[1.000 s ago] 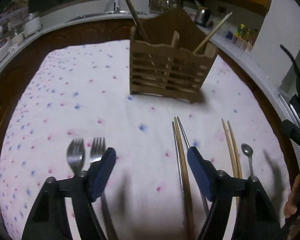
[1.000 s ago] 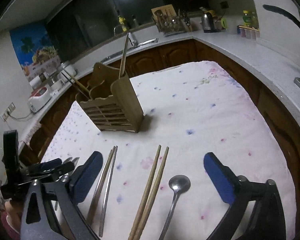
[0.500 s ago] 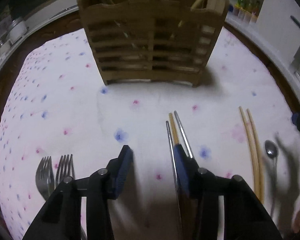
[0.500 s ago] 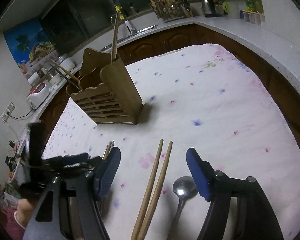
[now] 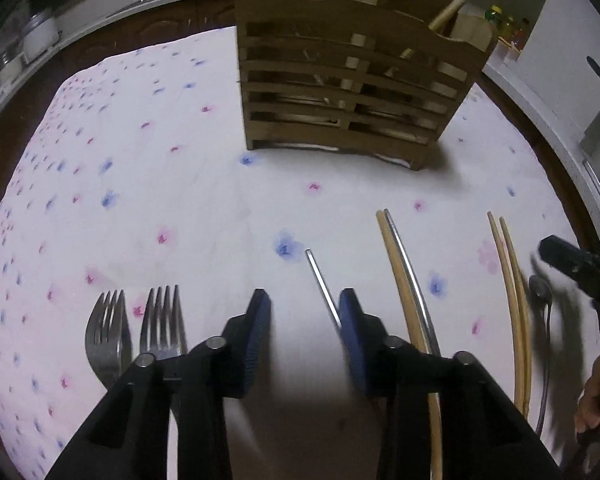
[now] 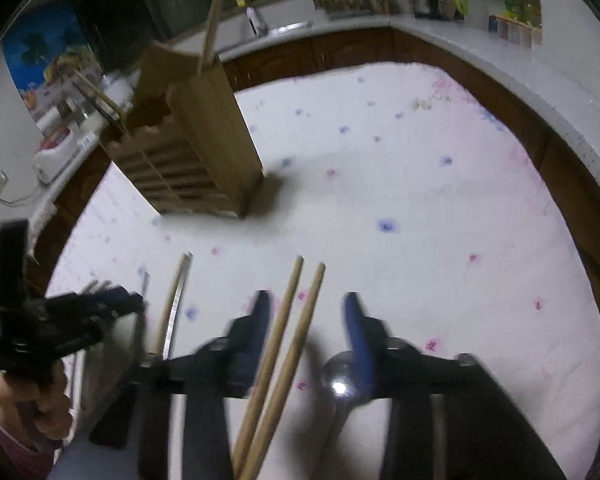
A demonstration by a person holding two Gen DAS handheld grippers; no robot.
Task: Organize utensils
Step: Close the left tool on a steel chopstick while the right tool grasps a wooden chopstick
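Two forks (image 5: pixel 136 336) are seen left of the left gripper (image 5: pixel 304 320), whose parted jaws flank a metal chopstick (image 5: pixel 324 290). Wooden chopsticks (image 6: pixel 288 344) are straddled, ungripped, by the open right gripper (image 6: pixel 306 332).

Your left tongs (image 5: pixel 304 322) hid the lower end of the metal chopstick (image 5: pixel 322 284), so its grip couldn't be judged; your right tongs (image 6: pixel 306 332) were motion-blurred, covering the spoon (image 6: pixel 340 384).

The forks (image 5: pixel 108 332) are shiny metal, the holder (image 5: pixel 352 92) is dull brown wood, the cloth (image 5: pixel 160 184) is soft with dots.
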